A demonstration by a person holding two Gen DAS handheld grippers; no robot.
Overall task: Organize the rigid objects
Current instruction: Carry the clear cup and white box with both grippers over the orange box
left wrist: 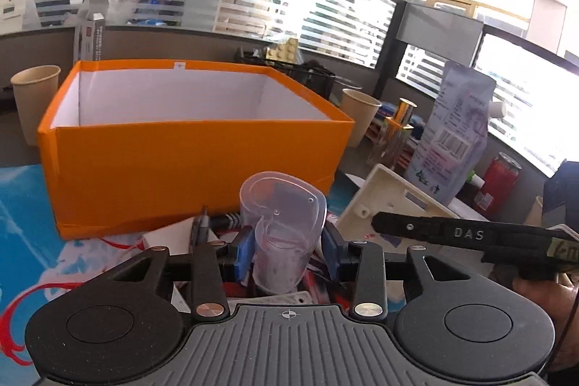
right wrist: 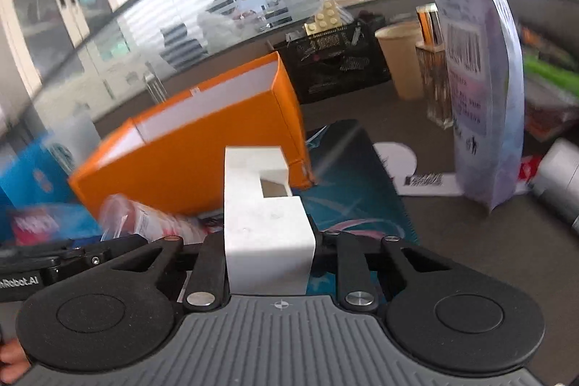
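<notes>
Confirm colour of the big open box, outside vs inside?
Orange outside, white inside. The box shows best in the left wrist view.

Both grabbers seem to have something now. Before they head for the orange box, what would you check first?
1. Left gripper pinching the clear plastic cup: cannot tell; a gap shows on one side.
2. Right gripper clamped on the white block: ok.
3. Orange box open on top: ok.
4. Room inside the box: cannot tell; its floor is hidden.
5. Path from the cup to the box free: ok.
</notes>
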